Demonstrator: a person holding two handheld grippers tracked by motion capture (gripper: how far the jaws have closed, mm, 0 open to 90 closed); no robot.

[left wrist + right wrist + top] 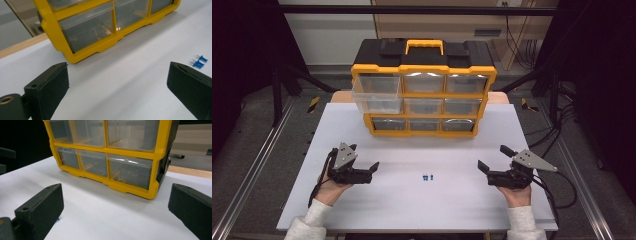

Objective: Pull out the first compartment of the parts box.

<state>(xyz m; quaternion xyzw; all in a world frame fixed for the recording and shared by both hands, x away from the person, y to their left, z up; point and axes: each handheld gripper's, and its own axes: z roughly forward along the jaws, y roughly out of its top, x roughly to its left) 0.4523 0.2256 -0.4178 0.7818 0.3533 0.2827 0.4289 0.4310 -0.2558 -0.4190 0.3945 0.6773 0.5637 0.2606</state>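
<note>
Right now two small blue pins (427, 177) lie side by side on the white bench (412, 210), between the wide-open, empty left fingers (373, 167) and right fingers (483, 167), about as near to one as the other.

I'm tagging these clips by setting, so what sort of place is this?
Probably a lab or workshop test bench: a white table set inside a dark metal frame, loose cables on the floor, and a yellow drawer organizer standing on the table.
</note>
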